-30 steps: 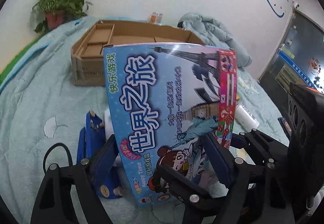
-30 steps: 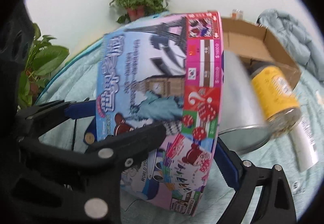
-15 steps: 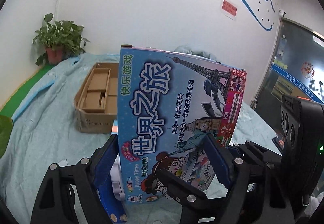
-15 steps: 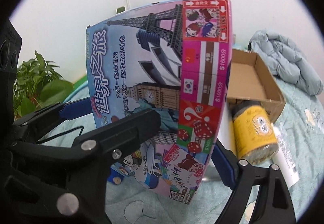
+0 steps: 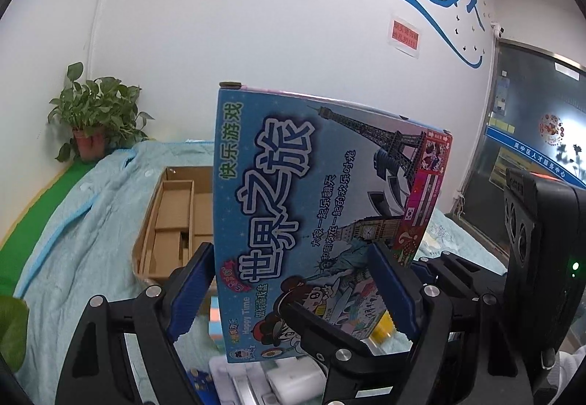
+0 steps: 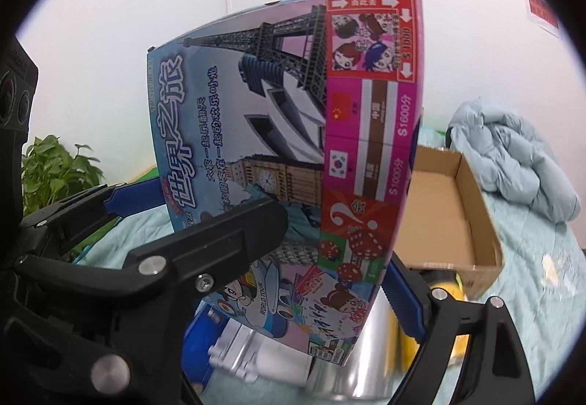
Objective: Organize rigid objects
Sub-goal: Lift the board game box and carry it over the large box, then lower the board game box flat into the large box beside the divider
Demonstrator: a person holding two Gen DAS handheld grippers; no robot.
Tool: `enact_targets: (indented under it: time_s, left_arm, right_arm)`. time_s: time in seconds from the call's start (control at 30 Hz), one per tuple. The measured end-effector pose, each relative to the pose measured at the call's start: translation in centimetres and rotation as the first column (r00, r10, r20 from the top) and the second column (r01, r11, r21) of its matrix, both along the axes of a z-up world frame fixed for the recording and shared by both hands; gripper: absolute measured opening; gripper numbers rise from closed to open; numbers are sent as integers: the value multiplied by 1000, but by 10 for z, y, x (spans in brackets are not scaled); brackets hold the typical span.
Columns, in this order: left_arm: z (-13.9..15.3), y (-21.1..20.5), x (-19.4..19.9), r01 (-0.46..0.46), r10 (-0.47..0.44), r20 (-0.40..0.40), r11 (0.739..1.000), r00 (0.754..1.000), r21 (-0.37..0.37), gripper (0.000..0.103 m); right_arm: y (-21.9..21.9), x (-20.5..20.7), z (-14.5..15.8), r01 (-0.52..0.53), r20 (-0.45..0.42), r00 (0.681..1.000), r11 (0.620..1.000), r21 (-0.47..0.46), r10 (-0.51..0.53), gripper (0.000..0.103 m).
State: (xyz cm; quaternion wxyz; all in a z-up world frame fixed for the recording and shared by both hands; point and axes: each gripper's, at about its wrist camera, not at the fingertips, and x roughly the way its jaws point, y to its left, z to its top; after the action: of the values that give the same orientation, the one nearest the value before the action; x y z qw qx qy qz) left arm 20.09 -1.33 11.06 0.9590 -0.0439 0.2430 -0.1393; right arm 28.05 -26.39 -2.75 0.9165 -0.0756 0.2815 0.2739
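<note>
A flat blue and pink board game box (image 5: 318,222) with an Eiffel Tower picture is held upright in the air by both grippers. My left gripper (image 5: 293,291) is shut on its lower edge. My right gripper (image 6: 337,258) is shut on its lower pink corner (image 6: 359,222). An open cardboard carton (image 5: 172,222) sits on the blue-covered bed behind the box and also shows in the right wrist view (image 6: 447,207).
Below the box lie a yellow-labelled jar (image 6: 454,295), a silver cylinder (image 6: 366,361), white plastic parts (image 5: 278,379) and a pink block (image 5: 216,320). A potted plant (image 5: 95,123) stands at the back left, a bundled light-blue quilt (image 6: 512,159) at the right.
Both grippers have lifted the game box higher above the bed. The carton and the jar now sit lower in view.
</note>
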Motion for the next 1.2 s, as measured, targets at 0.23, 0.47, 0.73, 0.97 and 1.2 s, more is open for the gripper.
enact_targets:
  time_s: [0.23, 0.47, 0.73, 0.97, 1.2]
  left_arm:
    - [11, 6, 75, 9, -9, -13, 1000, 1000, 26, 82]
    - [10, 17, 152, 0, 1, -52, 1000, 999, 22, 78]
    - [-38, 38, 229, -35, 30, -207, 999, 978, -22, 78]
    - [-94, 50, 277, -95, 75, -406, 995, 911, -30, 69]
    - [-115, 57, 299, -116, 100, -423, 993, 900, -11, 65]
  right_arm:
    - [11, 49, 5, -15, -30, 999, 1000, -10, 15, 88]
    - [25, 110, 2, -57, -120, 991, 998, -11, 55, 88]
    - [41, 159, -39, -96, -285, 955, 994, -47, 79, 88]
    - [51, 192, -94, -129, -517, 853, 989, -78, 71, 88]
    - [61, 202, -112, -151, -554, 829, 984, -95, 74, 88]
